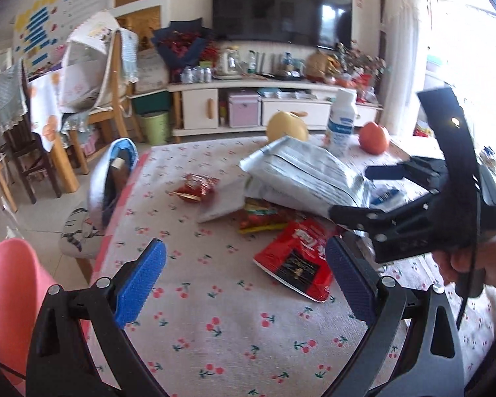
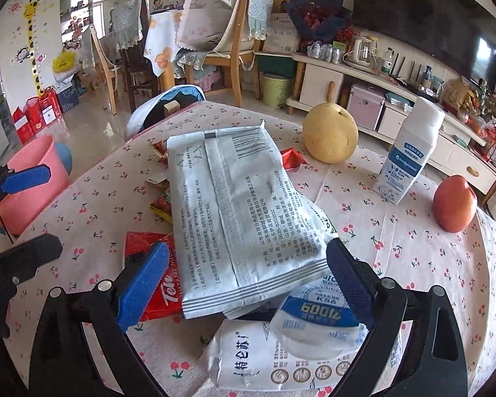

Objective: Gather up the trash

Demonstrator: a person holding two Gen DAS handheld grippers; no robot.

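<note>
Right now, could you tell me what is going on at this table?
A person with a gripper in each hand is clearing wrappers off a cherry-print tablecloth. The right gripper is open around the near end of a large silver packet lying on the pile. The left gripper hovers open, holding nothing, near a red wrapper. A pink bucket stands beside the table. The pear, bottle and apple stand apart.

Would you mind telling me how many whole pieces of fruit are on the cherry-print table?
2. A yellow pear stands at the far edge behind the silver packet; a red apple sits further right, beyond the white bottle. Wrappers might hide more.
</note>
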